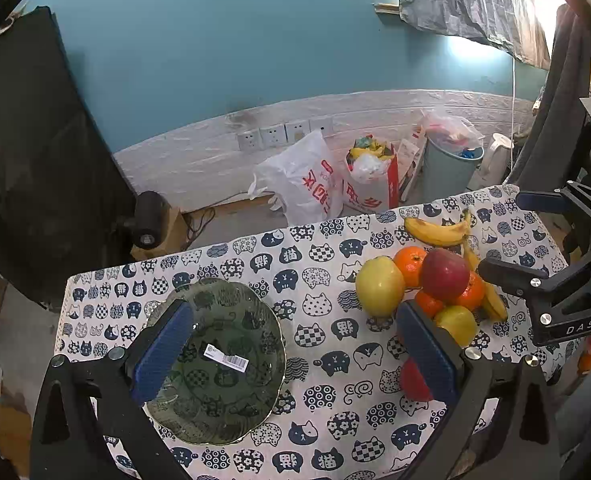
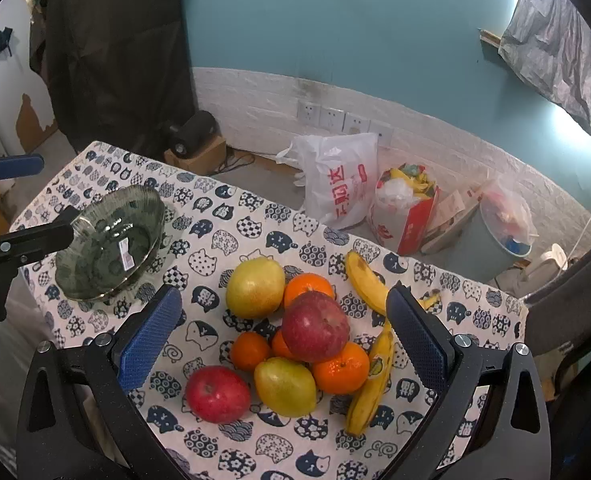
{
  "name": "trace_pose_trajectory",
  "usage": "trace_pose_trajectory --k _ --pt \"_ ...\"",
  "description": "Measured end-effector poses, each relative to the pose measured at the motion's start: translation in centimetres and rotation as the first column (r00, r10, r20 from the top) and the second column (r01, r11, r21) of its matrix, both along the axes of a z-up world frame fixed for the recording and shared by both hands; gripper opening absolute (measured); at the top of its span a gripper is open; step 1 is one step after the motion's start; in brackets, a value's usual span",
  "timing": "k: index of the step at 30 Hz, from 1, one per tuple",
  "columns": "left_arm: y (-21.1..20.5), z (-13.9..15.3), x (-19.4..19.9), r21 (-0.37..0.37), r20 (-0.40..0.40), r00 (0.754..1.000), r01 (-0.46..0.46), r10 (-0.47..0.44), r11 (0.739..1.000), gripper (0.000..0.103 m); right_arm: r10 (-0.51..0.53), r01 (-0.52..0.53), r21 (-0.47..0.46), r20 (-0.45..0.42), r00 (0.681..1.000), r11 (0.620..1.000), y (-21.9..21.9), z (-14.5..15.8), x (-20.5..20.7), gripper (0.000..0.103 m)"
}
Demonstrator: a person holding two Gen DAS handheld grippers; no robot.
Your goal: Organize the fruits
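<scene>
I have both sets of jaws spread wide with nothing between the pads. My left gripper [image 1: 295, 354] hangs over the cat-print tablecloth [image 1: 327, 408], the green glass bowl [image 1: 231, 400] at its 9 o'clock. My right gripper [image 2: 283, 340] hovers over the fruit pile [image 2: 315, 326]: red apples, oranges, yellow pears, with bananas [image 2: 369, 384] at 3 o'clock, well apart from the bowl.

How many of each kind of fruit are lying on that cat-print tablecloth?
Red apples: 2
Yellow-green pears: 2
Oranges: 4
Bananas: 2
Total: 10 fruits, all heaped beside the glass bowl, none in it.
</scene>
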State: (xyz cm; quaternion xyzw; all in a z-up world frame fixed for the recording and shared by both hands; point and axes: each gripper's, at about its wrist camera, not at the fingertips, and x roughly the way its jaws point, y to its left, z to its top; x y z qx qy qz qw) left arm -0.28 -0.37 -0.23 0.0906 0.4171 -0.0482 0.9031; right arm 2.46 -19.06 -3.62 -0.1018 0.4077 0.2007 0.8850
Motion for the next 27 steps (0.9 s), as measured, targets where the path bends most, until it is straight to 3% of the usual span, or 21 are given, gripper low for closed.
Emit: trace_pose_trajectory --k 27 --pt "0.11 -0.46 0.17 0.001 -0.015 1.000 -0.010 0.010 1.000 0.102 -0.003 0.003 -0.020 0.021 1.000 1.000 0.07 -0.17 0.06 0.100"
